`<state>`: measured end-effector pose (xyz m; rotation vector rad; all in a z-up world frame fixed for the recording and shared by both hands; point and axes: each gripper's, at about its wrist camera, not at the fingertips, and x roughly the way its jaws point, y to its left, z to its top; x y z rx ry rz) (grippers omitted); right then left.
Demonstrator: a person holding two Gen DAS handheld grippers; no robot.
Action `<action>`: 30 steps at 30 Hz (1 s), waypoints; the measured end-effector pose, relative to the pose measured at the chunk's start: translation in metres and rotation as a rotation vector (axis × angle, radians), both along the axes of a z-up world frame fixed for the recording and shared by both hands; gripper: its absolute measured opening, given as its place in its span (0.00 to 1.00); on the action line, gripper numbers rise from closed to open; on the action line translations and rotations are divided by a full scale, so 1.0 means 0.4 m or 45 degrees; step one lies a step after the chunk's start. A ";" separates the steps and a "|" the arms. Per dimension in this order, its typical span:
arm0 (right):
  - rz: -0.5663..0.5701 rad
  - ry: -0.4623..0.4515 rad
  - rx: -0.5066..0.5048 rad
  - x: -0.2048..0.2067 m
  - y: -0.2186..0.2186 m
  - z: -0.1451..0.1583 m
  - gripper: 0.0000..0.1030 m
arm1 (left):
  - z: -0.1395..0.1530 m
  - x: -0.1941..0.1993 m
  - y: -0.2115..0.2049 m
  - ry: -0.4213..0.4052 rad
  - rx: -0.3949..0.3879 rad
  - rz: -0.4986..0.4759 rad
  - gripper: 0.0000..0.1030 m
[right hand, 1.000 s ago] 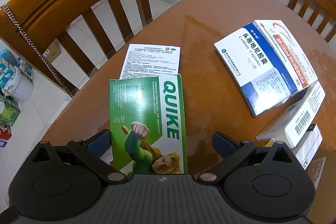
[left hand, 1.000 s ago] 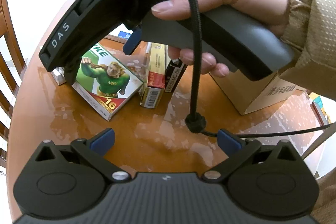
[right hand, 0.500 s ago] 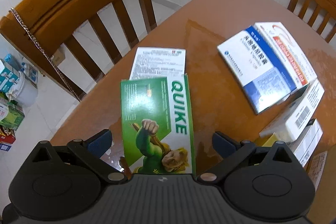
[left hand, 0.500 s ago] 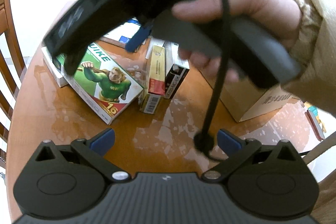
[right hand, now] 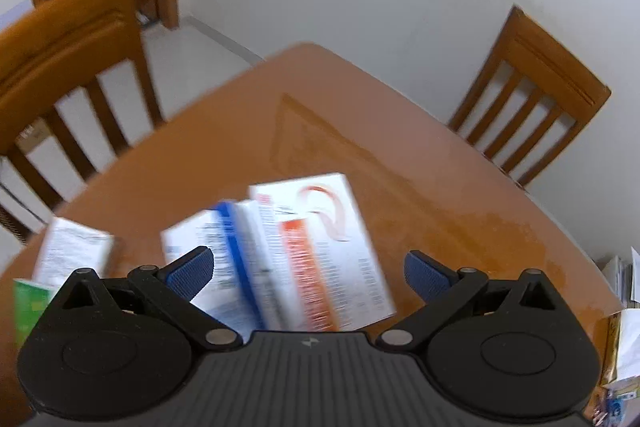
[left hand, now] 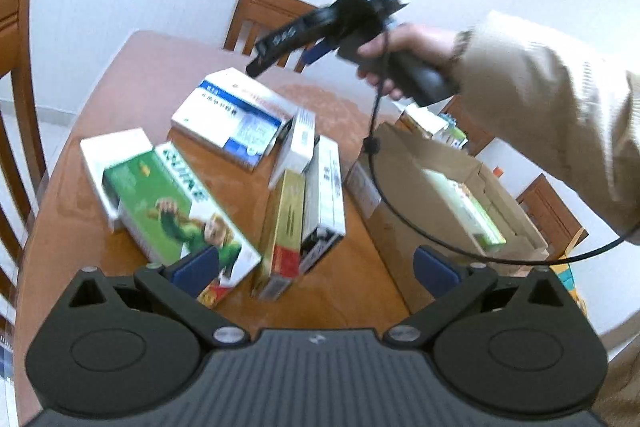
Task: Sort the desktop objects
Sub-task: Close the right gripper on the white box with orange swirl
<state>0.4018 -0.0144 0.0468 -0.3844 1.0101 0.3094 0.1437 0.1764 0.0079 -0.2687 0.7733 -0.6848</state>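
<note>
Several medicine boxes lie on the wooden table (left hand: 132, 75). In the left wrist view there is a green QUIKE box (left hand: 172, 203), a blue-and-white box (left hand: 232, 115), a gold box (left hand: 284, 223) and a white-and-black box (left hand: 324, 203). My left gripper (left hand: 316, 267) is open and empty, low in front of them. A hand holds my right gripper (left hand: 284, 61) high over the blue-and-white box. In its own view the right gripper (right hand: 308, 271) is open with nothing in it, above a white-and-orange box (right hand: 320, 251) and the blue-and-white box (right hand: 216, 255). This view is blurred.
An open cardboard box (left hand: 404, 163) stands at the table's right side with a green box (left hand: 464, 203) inside. A black cable (left hand: 384, 187) hangs from the right gripper over it. Wooden chairs (right hand: 532, 99) stand around the table. A white box (left hand: 116, 147) lies under the QUIKE box.
My right gripper has risen from just over the QUIKE box and swung toward the blue-and-white and orange boxes. The left wrist view has shifted and now shows more of the table and the cardboard box.
</note>
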 end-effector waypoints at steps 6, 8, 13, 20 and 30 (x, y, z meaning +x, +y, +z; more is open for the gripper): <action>0.118 0.089 -0.112 0.072 0.002 -0.064 1.00 | 0.001 0.019 -0.008 0.019 0.000 -0.008 1.00; 0.176 0.134 -0.104 0.076 0.009 -0.078 1.00 | -0.002 0.020 -0.013 0.023 0.009 -0.015 1.00; 0.227 0.220 -0.102 0.099 0.014 -0.111 1.00 | -0.007 0.024 -0.019 0.028 0.029 -0.021 1.00; 0.260 0.276 -0.082 0.115 0.010 -0.138 0.98 | -0.017 0.034 -0.014 0.047 0.036 -0.008 1.00; 0.225 0.343 -0.031 0.117 0.006 -0.155 0.84 | -0.025 0.041 -0.017 0.057 0.037 -0.013 1.00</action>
